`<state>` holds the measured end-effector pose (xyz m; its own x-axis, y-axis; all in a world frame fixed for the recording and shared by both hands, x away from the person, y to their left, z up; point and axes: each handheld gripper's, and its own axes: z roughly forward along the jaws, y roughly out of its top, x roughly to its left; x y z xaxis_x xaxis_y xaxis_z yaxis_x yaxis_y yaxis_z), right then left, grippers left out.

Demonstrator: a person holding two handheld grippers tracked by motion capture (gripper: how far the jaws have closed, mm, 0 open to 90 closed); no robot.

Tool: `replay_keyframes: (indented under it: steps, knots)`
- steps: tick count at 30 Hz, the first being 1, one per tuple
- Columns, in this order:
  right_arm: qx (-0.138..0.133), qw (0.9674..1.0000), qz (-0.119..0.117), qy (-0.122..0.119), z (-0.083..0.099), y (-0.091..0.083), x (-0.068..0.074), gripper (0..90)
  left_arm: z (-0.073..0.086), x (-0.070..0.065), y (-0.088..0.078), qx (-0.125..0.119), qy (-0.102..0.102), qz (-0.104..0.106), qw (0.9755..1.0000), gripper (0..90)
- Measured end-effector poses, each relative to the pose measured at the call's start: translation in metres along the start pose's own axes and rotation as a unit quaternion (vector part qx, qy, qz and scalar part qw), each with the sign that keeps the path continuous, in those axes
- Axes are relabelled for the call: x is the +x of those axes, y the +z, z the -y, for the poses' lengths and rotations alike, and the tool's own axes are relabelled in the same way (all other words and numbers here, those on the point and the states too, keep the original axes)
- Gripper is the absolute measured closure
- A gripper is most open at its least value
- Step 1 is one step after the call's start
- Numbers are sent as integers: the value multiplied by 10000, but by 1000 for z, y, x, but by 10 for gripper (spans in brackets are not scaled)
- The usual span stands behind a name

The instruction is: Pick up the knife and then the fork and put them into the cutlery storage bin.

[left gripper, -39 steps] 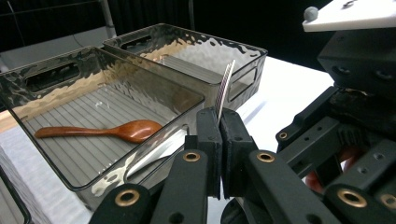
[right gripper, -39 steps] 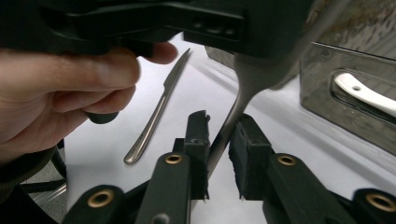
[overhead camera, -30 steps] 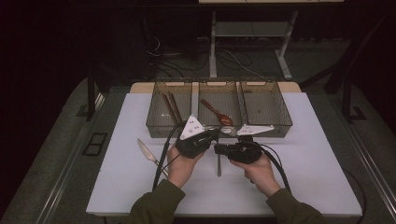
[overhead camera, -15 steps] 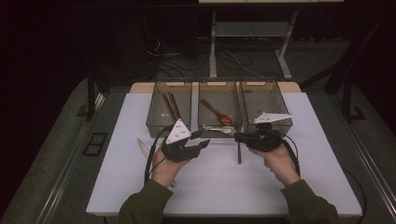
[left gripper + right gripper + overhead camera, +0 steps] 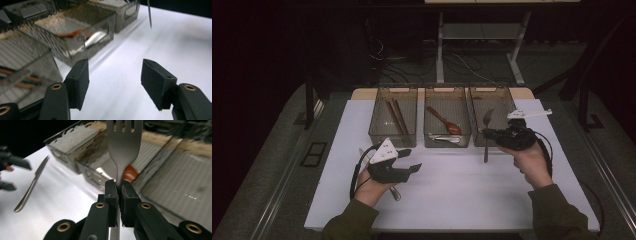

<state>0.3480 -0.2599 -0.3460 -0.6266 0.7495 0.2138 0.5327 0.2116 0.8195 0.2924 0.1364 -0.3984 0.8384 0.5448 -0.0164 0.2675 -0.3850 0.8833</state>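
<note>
My right gripper (image 5: 487,134) (image 5: 119,190) is shut on the neck of a metal fork (image 5: 488,119) (image 5: 124,145). The tines point up and the handle hangs down in front of the right-hand bin (image 5: 492,88). My left gripper (image 5: 413,159) (image 5: 115,80) hovers low over the white table at the front left. It is open and its jaws have just been opening, with nothing between them. A table knife (image 5: 31,186) lies on the table by my left hand, its handle end (image 5: 395,193) showing under the wrist.
Three smoky clear bins stand in a row at the back. The left bin (image 5: 394,88) holds brown chopsticks (image 5: 394,117). The middle bin (image 5: 447,88) holds a red spoon (image 5: 444,121) and a pale spoon (image 5: 444,139). Bare white tabletop (image 5: 462,190) lies between my hands.
The two hands were together at the table's middle and have drawn apart. The right rose toward the right bin with the fork; the left slid left and opened its jaws.
</note>
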Motion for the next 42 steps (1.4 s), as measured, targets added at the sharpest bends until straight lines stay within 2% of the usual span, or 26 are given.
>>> replay_keyframes:
  steps: [7, 8, 12, 15, 18, 23, 26, 28, 32, 33, 37, 41, 42]
  knots:
    - [-92, 9996, 271, 11, -21, -17, -15, 852, 21, 1, -7, 162, -69, 111, 9998, 280]
    - [-126, 9994, 316, -16, -25, -19, -17, 852, 23, 1, -8, 190, -48, 108, 9997, 257]
    - [-115, 9987, 497, 5, -39, -24, -27, 852, 33, 0, -15, 253, -194, 51, 9995, 151]
    - [-70, 9977, 677, -21, -49, -23, -34, 852, 38, 1, -18, 264, -346, 19, 9990, 101]
    - [-38, 9966, 815, -61, -58, -21, -42, 852, 42, 1, -19, 285, -415, 49, 9987, 23]
    - [177, 9933, 1143, -39, -68, -14, -62, 852, 45, -1, -21, 285, -466, 97, 9985, 0]
    - [328, 9915, 1256, 63, -66, -8, -78, 852, 44, -1, -22, 253, -453, 117, 9986, 0]
    - [539, 9890, 1375, 93, -61, -1, -88, 852, 44, -1, -21, 255, -447, 131, 9986, 0]
    - [865, 9854, 1457, 180, -50, 9, -102, 852, 44, -2, -20, 281, -408, 162, 9986, 0]
    - [888, 9853, 1443, 200, -46, 11, -105, 852, 44, -3, -20, 292, -405, 177, 9986, 0]
    - [1118, 9828, 1447, 275, -34, 21, -113, 852, 45, -3, -19, 321, -406, 206, 9984, 0]
    - [1240, 9812, 1425, 390, -29, 25, -118, 852, 45, -2, -18, 376, -406, 196, 9983, 0]
    - [1295, 9808, 1418, 349, -28, 26, -119, 852, 45, -2, -18, 385, -404, 193, 9983, 0]
